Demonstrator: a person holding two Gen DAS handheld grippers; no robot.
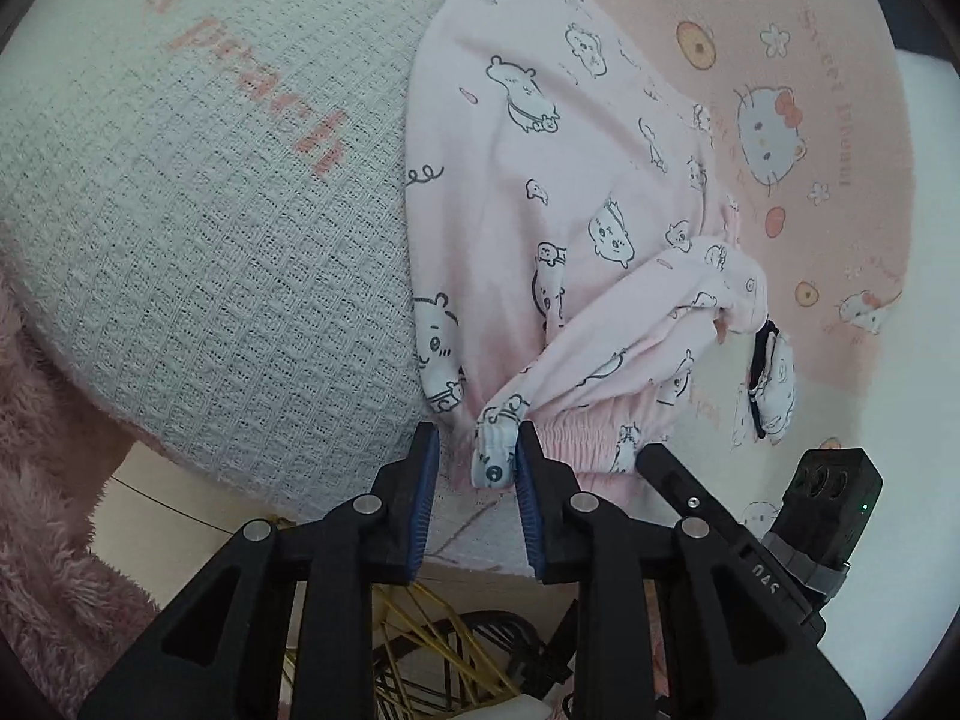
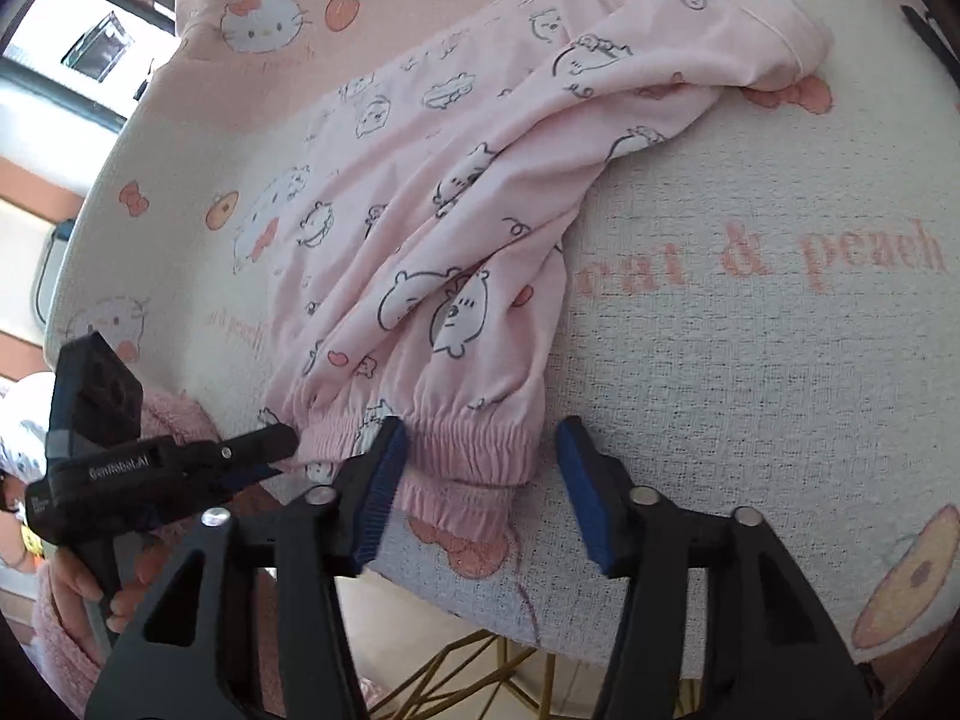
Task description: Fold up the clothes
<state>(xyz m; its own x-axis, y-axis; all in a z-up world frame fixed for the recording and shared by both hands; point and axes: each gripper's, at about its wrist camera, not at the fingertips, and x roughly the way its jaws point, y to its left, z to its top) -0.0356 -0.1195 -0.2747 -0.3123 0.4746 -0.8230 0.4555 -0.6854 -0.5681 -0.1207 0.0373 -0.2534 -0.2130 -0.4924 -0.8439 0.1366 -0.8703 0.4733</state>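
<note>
Right now my left claw [image 1: 477,450] stands with its jaws parted around a white printed corner of the trousers [image 1: 540,192]; the cloth sits between the pads, but I see a gap on the left side, so I would not call it gripped. My right claw [image 2: 480,468] is also spread, straddling the elastic waistband [image 2: 456,438] at the near edge of the table [image 2: 750,390], pads not yet pressing. The trousers lie on the printed cover [image 1: 210,240], waistband toward me, legs running away and twisted over each other, one cuff [image 2: 774,42] bunched at the far end. To do this well, I judge both claws should take the waistband at its two ends, biting through both layers, not just the loose flap my left one has. I should close firmly before lifting, since the thin knit could slip. Then a small shake and pull toward me ought to untwist the legs. The risk is snagging the cover with a lower finger, so I would keep the tips just above it.
</note>
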